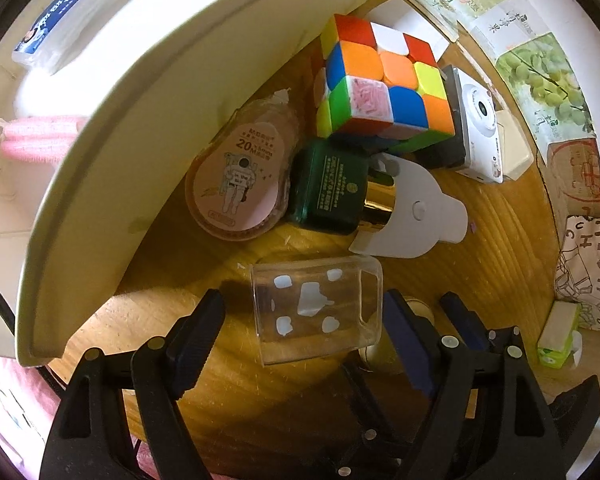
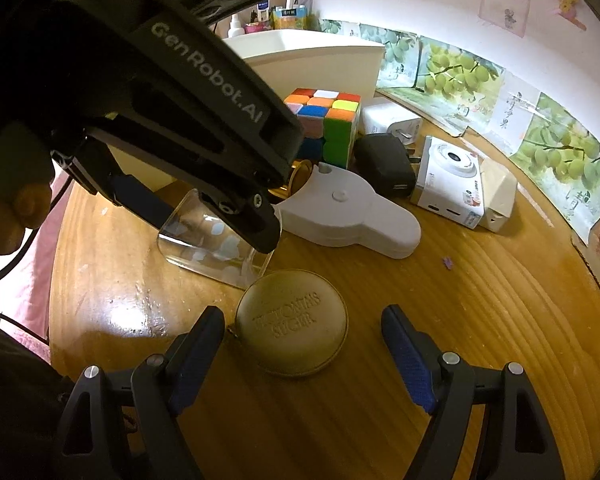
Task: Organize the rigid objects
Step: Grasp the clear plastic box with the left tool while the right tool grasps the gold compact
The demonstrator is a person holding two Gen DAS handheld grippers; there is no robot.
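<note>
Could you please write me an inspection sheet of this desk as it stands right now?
Surface: round wooden table, glossy, scratched.
Job's things: clear plastic box lying on its side; round tan case; Rubik's cube; green bottle with gold cap, lying down; pink tape dispenser; flat white gadget; small white camera; black charger; white bin beside them.
Clutter: tissue pack, printed bag.
Grippers: left gripper open, fingers either side of the clear box; right gripper open around the tan case, not touching.
Cables: a thin black cable at the table's left edge.
Surroundings: grape-print cartons along the wall.
</note>
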